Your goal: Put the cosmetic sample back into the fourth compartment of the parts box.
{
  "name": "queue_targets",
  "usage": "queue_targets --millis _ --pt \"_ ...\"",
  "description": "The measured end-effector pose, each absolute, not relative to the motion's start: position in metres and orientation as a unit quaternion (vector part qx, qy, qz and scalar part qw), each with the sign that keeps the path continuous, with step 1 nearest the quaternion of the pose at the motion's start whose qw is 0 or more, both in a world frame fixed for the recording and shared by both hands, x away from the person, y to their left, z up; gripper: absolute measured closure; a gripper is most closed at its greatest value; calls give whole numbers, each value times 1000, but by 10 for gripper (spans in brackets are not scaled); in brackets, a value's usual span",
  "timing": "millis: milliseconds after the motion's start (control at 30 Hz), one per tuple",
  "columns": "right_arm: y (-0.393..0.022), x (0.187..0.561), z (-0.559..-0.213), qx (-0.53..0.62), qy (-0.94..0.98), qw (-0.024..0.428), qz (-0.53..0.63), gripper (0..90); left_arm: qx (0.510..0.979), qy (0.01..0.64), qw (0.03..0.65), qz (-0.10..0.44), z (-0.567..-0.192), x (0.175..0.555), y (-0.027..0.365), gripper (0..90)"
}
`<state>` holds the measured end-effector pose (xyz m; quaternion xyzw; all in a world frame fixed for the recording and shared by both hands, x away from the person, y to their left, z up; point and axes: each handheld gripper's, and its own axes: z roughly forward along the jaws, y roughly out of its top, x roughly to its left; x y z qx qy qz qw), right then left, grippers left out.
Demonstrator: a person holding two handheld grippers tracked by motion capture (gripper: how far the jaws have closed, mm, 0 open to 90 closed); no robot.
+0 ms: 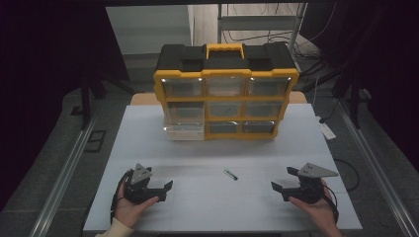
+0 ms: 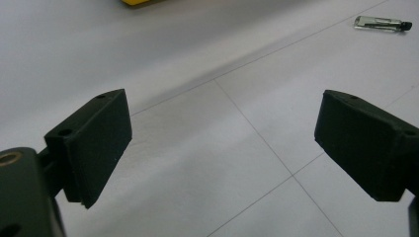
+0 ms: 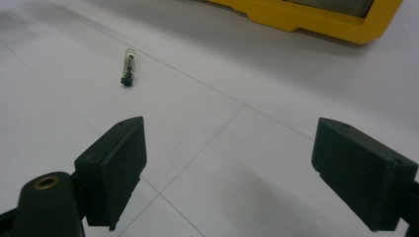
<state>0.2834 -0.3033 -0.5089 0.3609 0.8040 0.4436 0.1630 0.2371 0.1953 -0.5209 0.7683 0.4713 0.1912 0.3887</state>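
Observation:
A small clear tube with a black cap (image 1: 230, 174) lies on the white table between my two grippers; the same tube (image 2: 381, 22) shows far right in the left gripper view, and as a tube (image 3: 128, 66) ahead to the left in the right gripper view. My left gripper (image 1: 167, 189) rests near the front left, open, with nothing between its jaws (image 2: 222, 143). My right gripper (image 1: 277, 189) sits at the front right, open and empty too (image 3: 230, 168). A yellow and black drawer organiser (image 1: 226, 91) stands at the back, its bottom-left drawer (image 1: 184, 132) pulled out a little.
The white table (image 1: 148, 143) has seam lines across it. Metal rails (image 1: 64, 177) run along both sides on the floor. A power strip (image 1: 326, 130) lies off the right edge. Wide bare surface separates the organiser from the grippers.

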Motion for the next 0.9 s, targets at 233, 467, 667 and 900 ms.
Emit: queue_targets --millis 233,467,667,900 --pt "-304 284 -508 359 804 163 445 145 767 472 392 188 -517 237 191 81" --pt "-303 284 -508 360 804 163 445 145 769 462 397 193 -509 238 184 81" --pt "-303 284 -509 360 803 164 445 147 773 454 398 193 -503 241 178 81" --pt "-304 284 -509 362 802 165 445 148 781 442 396 192 -495 244 169 85"
